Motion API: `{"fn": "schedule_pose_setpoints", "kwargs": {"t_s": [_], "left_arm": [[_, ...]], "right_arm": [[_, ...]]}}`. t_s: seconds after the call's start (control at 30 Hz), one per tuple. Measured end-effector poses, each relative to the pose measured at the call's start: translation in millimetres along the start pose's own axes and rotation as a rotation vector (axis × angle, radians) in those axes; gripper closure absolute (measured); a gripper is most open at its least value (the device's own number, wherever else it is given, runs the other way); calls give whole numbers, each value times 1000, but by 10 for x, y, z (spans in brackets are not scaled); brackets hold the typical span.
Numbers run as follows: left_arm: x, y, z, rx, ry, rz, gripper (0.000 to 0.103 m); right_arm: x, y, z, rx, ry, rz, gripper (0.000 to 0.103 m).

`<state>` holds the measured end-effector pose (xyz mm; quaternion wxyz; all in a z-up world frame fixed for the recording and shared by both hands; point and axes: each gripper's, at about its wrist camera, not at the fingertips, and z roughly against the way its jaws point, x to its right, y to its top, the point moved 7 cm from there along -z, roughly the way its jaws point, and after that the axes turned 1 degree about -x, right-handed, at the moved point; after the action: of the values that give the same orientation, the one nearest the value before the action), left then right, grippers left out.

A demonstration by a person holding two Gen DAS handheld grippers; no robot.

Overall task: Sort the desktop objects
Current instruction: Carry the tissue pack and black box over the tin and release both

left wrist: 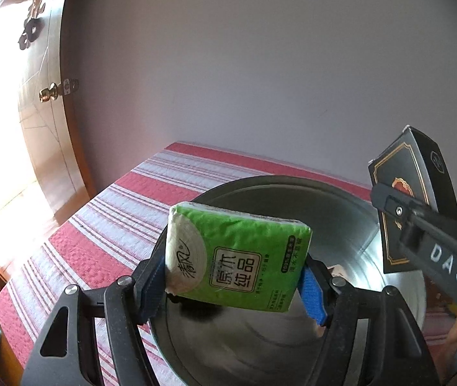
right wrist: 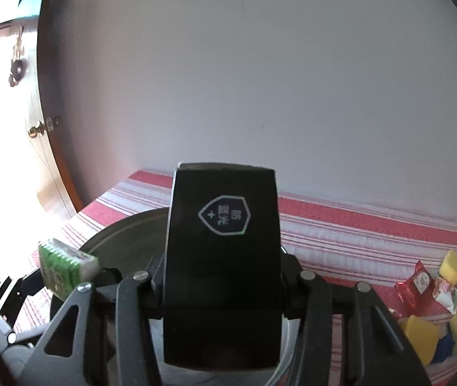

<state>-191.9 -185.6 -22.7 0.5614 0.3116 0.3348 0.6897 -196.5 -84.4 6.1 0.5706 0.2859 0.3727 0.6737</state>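
The left gripper (left wrist: 235, 284) holds one green tissue pack (left wrist: 236, 257) between its blue pads (left wrist: 313, 296), which press on the two short ends. The long axis of the pack goes across from one finger to the other, with the printed face toward the camera and the right end a little lower. The pack hangs above a round metal basin (left wrist: 341, 206).

The right gripper (right wrist: 220, 284) is closed on one black box (right wrist: 222, 257), clamped at its two long sides. The long axis of the box points forward along the fingers and up, so the end with the shield mark is far from the camera. It also is over the basin, just beside the pack.

The basin stands on a red and white striped cloth (right wrist: 341, 225). On the cloth, at right, lie four yellow sponges (right wrist: 450, 265), at least two red and white sachets (right wrist: 416, 284) and one blue piece (right wrist: 442, 349).
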Motion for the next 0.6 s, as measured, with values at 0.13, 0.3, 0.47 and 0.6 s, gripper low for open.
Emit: {"fn": "schedule_pose_setpoints", "kwargs": {"t_s": [0.13,0.3,0.47,0.6], "left_arm": [[12,-11,-56,-20,28,-15,31],[-25,-8,-106,-38,51,-17,31],[-15,-12,-123,-49,58,-22,31],[-22,3,-125,-48,63,-18,16]], "right_arm": [[29,7,-178,-36,-22,3,53],[54,-5,-333,-92,-23,10,53],[-14,54,-427,-121,-12,26,44],[12,93,-364,-76,-14,-5,10]]}}
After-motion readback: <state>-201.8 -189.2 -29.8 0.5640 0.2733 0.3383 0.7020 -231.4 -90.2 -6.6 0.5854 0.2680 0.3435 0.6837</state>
